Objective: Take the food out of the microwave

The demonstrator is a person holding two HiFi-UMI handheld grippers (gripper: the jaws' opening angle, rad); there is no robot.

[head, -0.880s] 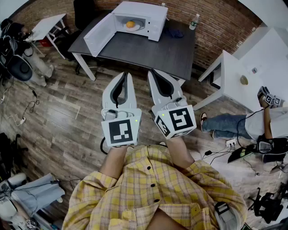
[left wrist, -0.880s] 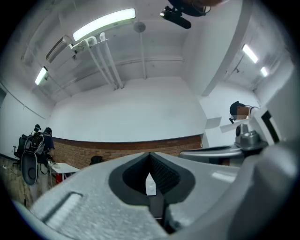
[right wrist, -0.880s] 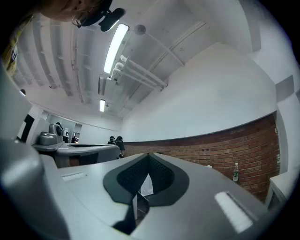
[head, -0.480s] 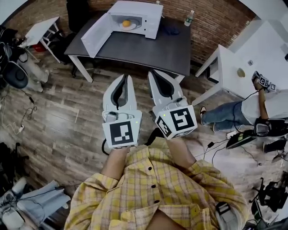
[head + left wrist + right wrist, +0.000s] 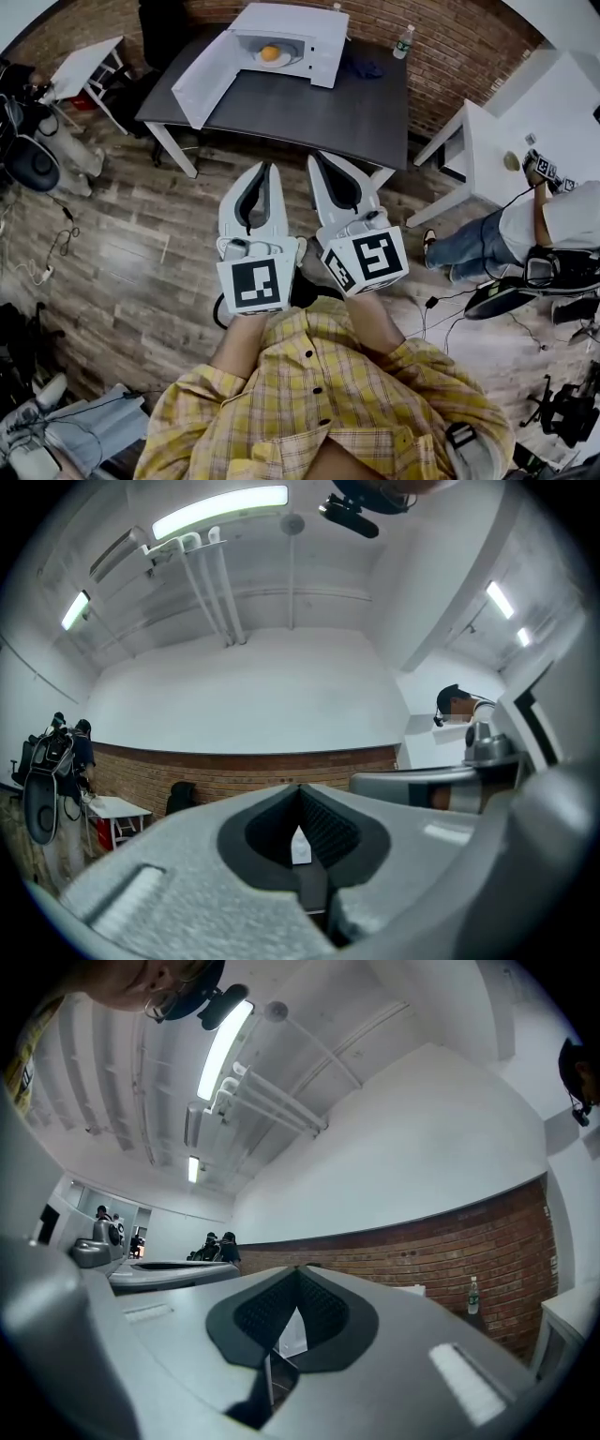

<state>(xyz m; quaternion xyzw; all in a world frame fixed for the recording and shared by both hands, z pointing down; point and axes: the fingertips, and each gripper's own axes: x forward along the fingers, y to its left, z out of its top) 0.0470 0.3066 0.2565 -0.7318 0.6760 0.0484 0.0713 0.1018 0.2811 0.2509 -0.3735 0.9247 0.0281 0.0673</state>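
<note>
A white microwave (image 5: 298,39) stands on the dark table (image 5: 309,108) at the far side of the head view, its door (image 5: 208,77) swung open to the left. Inside it lies an orange piece of food (image 5: 270,53) on a white plate. My left gripper (image 5: 267,170) and right gripper (image 5: 316,158) are held side by side over the wooden floor, well short of the table and pointing towards it. Both are shut with nothing between their jaws. In the left gripper view the left gripper (image 5: 300,789) points at the brick wall, and so does the right gripper (image 5: 298,1271) in its own view.
A water bottle (image 5: 404,42) and a blue cloth (image 5: 361,67) lie on the table right of the microwave. White tables stand at the left (image 5: 86,58) and right (image 5: 487,141). A person (image 5: 525,225) sits at the right. Cables (image 5: 56,234) run over the floor.
The head view has swayed a little. Both grippers stay shut and side by side, at about the same distance from the table.
</note>
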